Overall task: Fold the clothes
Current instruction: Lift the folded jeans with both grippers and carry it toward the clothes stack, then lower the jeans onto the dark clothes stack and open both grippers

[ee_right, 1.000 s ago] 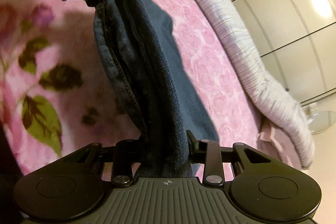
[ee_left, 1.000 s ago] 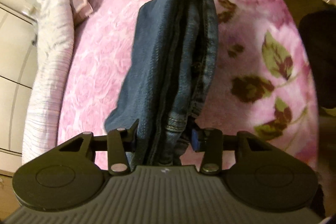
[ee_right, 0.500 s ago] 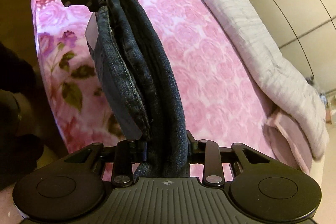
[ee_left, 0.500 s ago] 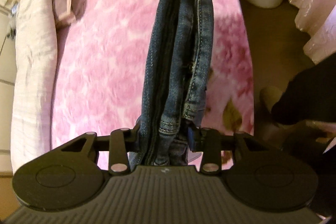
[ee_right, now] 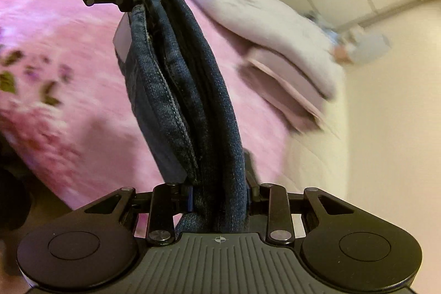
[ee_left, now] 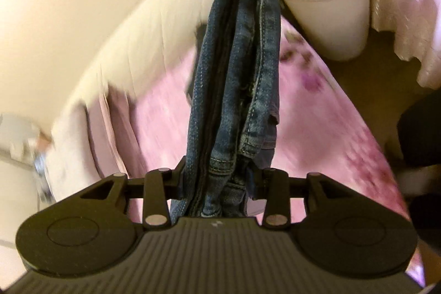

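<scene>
Stretching between 2 clamps, the folded jeans (ee_left: pixel 237 73) hang clear above the pink bed (ee_left: pixel 317 134). The left hand-held gripper (ee_left: pixel 217 181) pinches 1 end, the right hand-held gripper (ee_right: pixel 219 194) the other; their long axis runs gripper to gripper.

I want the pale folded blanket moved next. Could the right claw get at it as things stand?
Probably not yet. The right claw is shut on the folded jeans, which the left claw also grips. The blanket lies uncovered across the pink bedspread, beyond the jeans.
</scene>
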The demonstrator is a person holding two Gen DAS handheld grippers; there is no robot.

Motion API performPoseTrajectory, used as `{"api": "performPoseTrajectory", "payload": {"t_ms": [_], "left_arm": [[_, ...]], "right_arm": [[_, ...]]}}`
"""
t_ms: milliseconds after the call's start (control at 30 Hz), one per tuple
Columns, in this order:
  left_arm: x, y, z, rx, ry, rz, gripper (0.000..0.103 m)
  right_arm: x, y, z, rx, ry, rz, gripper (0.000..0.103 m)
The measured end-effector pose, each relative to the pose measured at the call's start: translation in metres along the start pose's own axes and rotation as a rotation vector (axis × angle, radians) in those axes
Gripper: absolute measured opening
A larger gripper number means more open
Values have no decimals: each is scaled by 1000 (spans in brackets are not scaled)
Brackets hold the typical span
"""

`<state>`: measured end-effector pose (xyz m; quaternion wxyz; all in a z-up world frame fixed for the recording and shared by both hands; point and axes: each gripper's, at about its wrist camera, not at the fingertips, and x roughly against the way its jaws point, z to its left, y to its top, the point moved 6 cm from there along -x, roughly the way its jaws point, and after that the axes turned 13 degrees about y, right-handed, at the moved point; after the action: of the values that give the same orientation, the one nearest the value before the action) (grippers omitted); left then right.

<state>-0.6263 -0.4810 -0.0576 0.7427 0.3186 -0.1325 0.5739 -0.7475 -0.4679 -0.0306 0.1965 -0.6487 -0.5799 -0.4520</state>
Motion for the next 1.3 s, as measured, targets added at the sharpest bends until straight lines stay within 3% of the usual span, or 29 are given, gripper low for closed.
{"api": "performPoseTrajectory", "payload": {"t_ms": [167, 300, 367, 467, 533, 600, 667, 733, 833, 933, 1067, 1300], "left_arm": [[-79, 81, 37, -46, 59, -59, 36], [-157, 138, 62, -30, 139, -31, 36], [-194, 153, 65, -27, 188, -18, 36], [-255, 166, 40, -37, 228, 14, 36], [-298, 159, -8, -66, 173, 65, 36], [-340, 150, -55, -94, 113, 116, 37], [-363, 134, -103, -123, 5, 167, 39], [-370, 127, -130, -169, 13, 155, 40], [-363, 124, -125, -129, 54, 125, 44], [-360, 122, -119, -131, 35, 113, 47], [-370, 124, -119, -116, 8, 137, 43], [-364, 122, -121, -76, 37, 137, 40]], "right_arm": [[-19, -59, -88, -32, -89, 17, 31], [-59, -108, -165, -8, -136, -21, 31], [-84, -132, -197, 13, -178, -47, 32], [-131, -168, -220, 12, -221, -83, 32], [-174, -194, -211, -2, -191, -86, 33], [-223, -218, -184, -21, -85, -51, 33], [-268, -238, -153, -32, 42, 4, 34], [-300, -256, -125, -35, 137, 50, 36], [-292, -267, -113, -54, 105, 15, 42], [-278, -281, -109, -77, 94, 15, 46], [-264, -299, -103, -130, 106, 33, 40], [-255, -297, -85, -154, 111, 52, 36]]}}
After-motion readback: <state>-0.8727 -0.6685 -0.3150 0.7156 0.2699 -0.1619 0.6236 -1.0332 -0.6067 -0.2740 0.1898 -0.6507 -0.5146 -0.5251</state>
